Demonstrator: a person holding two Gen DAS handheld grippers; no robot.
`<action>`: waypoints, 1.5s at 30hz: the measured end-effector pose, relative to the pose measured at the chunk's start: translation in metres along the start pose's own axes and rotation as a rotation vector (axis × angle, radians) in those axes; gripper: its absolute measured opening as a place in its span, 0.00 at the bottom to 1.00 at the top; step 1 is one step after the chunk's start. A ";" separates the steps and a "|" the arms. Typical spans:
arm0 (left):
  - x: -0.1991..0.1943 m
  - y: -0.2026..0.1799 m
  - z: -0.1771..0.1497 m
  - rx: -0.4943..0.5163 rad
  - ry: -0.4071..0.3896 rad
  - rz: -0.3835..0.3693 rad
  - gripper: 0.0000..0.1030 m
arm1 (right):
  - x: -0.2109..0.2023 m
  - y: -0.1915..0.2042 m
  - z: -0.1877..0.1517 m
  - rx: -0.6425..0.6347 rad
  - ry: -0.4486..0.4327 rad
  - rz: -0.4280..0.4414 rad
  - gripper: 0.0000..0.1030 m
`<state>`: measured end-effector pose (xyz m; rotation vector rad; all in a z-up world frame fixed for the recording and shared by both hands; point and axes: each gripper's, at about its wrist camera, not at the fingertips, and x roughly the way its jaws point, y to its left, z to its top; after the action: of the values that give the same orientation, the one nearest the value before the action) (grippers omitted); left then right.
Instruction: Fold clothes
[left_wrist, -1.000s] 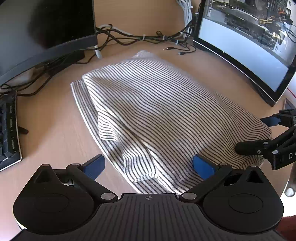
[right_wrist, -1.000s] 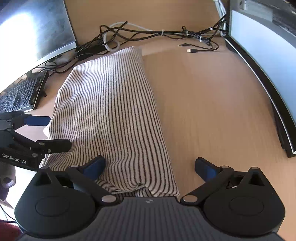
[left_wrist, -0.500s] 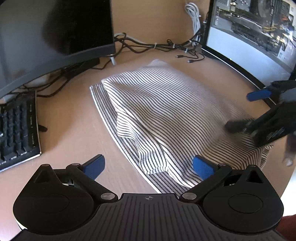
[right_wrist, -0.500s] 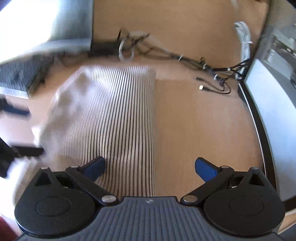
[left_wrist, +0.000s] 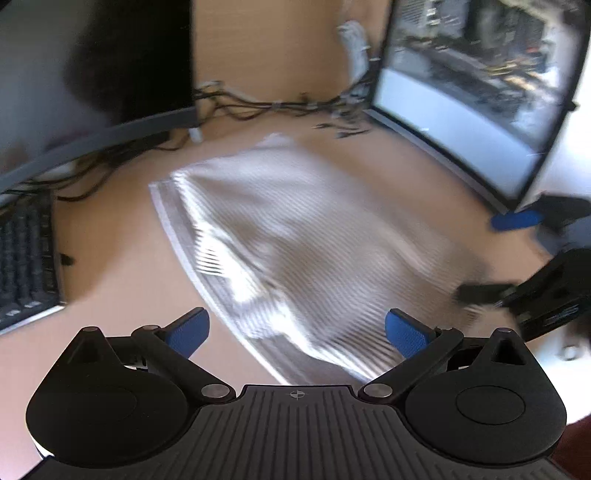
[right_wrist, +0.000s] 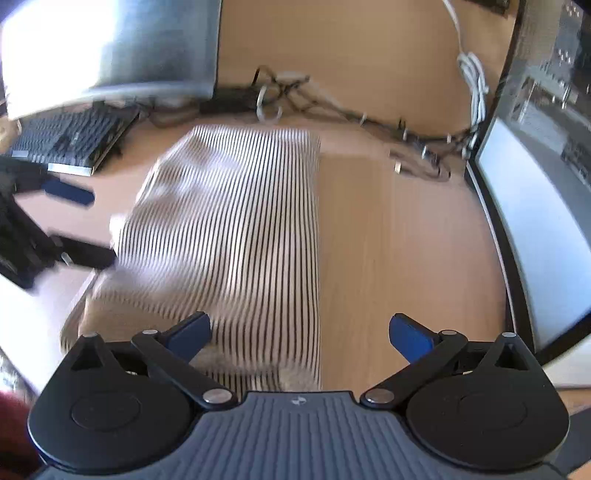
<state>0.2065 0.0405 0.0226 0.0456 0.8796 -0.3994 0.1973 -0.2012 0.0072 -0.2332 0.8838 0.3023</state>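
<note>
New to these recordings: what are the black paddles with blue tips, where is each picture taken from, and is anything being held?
Each picture comes from a camera mounted on a hand-held gripper, looking forward along its two blue-padded fingers. One view shows the left gripper, the other the right gripper; each also appears at the edge of the other's view. Both stand open and hold nothing. A folded striped garment lies on a wooden desk, with a keyboard, tangled cables and monitors around it. Both views are motion-blurred.
</note>
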 end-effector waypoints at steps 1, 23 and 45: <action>-0.002 -0.003 -0.002 0.003 0.004 -0.031 1.00 | 0.006 0.001 -0.008 -0.013 0.035 -0.008 1.00; 0.028 -0.011 0.025 -0.056 -0.035 -0.077 1.00 | 0.022 -0.036 0.024 0.199 -0.061 0.051 1.00; 0.096 -0.013 0.061 -0.034 0.016 -0.096 1.00 | 0.082 -0.055 0.039 0.108 -0.032 -0.118 1.00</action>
<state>0.3020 -0.0152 -0.0093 -0.0249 0.9061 -0.4736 0.2937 -0.2267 -0.0292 -0.1788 0.8489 0.1481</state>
